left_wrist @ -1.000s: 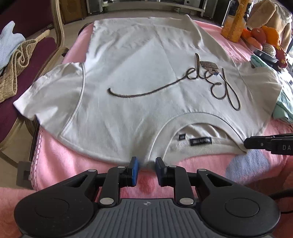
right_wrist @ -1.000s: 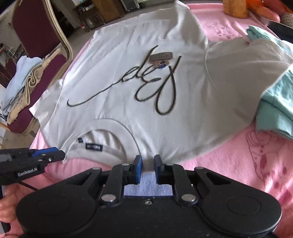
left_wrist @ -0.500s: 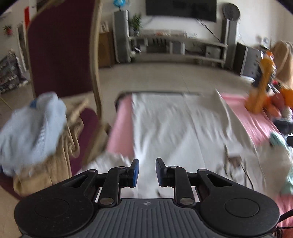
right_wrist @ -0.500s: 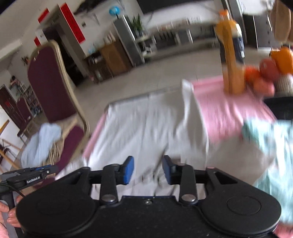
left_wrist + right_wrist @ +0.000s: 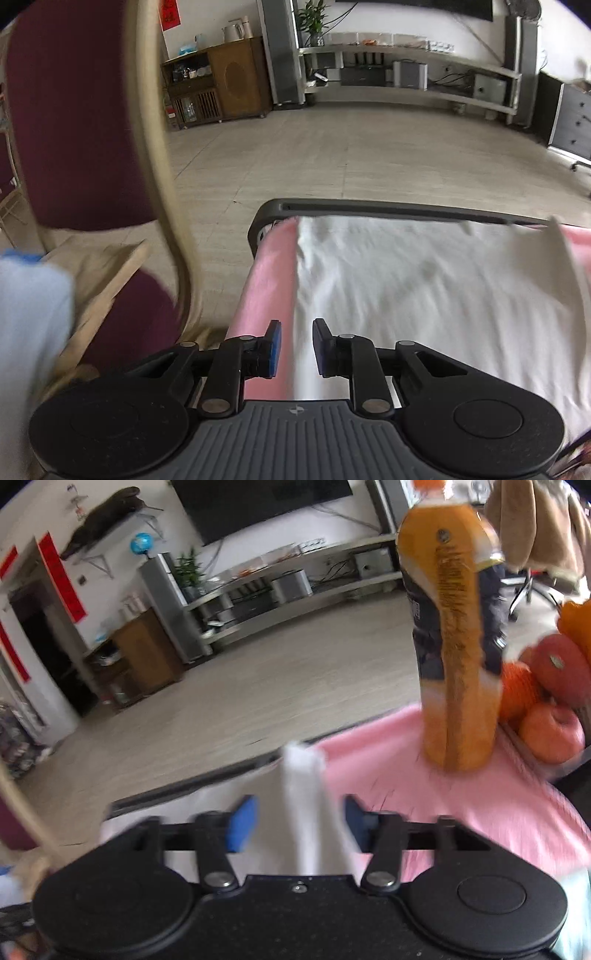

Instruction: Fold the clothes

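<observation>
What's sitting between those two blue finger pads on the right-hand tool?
A raised fold of the white T-shirt stands in the open right gripper, touching neither pad as far as the blurred right wrist view shows.

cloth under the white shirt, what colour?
Pink; the table cover shows best in the left wrist view, bare beside the white shirt.

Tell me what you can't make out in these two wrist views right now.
- White cotton T-shirt: its near half is hidden behind the left gripper body in the left wrist view.
- Raised white fabric ridge: motion blur in the right wrist view hides whether the open right gripper touches it.
- Tall orange drink bottle: label blurred, cap cut off by the top edge.
- Red and orange fruit: cut off by the right edge.
</observation>
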Demonstrator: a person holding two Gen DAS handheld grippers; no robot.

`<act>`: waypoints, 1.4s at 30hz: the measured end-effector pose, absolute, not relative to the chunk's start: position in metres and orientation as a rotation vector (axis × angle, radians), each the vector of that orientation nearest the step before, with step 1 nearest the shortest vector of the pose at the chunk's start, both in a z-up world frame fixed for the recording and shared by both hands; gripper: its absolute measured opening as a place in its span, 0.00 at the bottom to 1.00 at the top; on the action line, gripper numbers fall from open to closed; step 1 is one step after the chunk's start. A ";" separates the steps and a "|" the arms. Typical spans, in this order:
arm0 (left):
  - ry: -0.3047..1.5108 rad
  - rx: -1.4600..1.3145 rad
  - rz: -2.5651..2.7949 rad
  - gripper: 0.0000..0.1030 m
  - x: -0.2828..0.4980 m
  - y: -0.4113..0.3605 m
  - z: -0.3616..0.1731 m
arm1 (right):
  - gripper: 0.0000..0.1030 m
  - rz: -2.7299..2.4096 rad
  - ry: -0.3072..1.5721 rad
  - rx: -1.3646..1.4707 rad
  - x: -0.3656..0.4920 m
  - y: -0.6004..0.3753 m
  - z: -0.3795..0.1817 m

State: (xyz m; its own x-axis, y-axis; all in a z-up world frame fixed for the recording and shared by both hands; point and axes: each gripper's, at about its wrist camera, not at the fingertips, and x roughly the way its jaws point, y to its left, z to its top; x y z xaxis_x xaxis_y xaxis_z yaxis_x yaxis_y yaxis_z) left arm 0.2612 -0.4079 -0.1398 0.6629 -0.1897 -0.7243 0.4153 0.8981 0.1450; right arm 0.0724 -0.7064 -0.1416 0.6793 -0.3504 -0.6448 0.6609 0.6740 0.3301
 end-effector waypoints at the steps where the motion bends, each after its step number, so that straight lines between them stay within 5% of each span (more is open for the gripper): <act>1: 0.779 0.317 -0.339 0.16 0.274 -0.416 -0.148 | 0.30 -0.617 0.582 0.592 0.084 -0.720 -0.152; 8: 0.807 0.379 -0.304 0.15 0.330 -0.442 -0.187 | 0.27 -0.558 0.626 0.777 0.143 -0.796 -0.224; 15: 0.773 0.460 -0.338 0.11 0.324 -0.444 -0.200 | 0.27 -0.570 0.660 0.674 0.175 -0.791 -0.249; 17: 0.770 0.470 -0.338 0.11 0.324 -0.446 -0.200 | 0.20 -0.560 0.646 0.658 0.179 -0.786 -0.251; 18: 0.770 0.471 -0.337 0.11 0.324 -0.446 -0.200 | 0.09 -0.557 0.652 0.640 0.181 -0.783 -0.252; 21: 0.767 0.484 -0.339 0.11 0.325 -0.448 -0.201 | 0.06 -0.571 0.639 0.568 0.176 -0.771 -0.244; 28: 0.761 0.516 -0.347 0.11 0.323 -0.449 -0.201 | 0.05 -0.748 0.525 0.123 0.164 -0.734 -0.195; 33: 0.744 0.544 -0.346 0.09 0.321 -0.452 -0.204 | 0.05 -0.804 0.638 0.003 0.188 -0.729 -0.227; 39: 0.720 0.579 -0.333 0.09 0.318 -0.457 -0.207 | 0.07 -0.808 0.708 0.016 0.205 -0.727 -0.256; 42: 0.711 0.539 -0.299 0.17 0.316 -0.450 -0.197 | 0.18 -0.765 0.688 0.143 0.173 -0.722 -0.221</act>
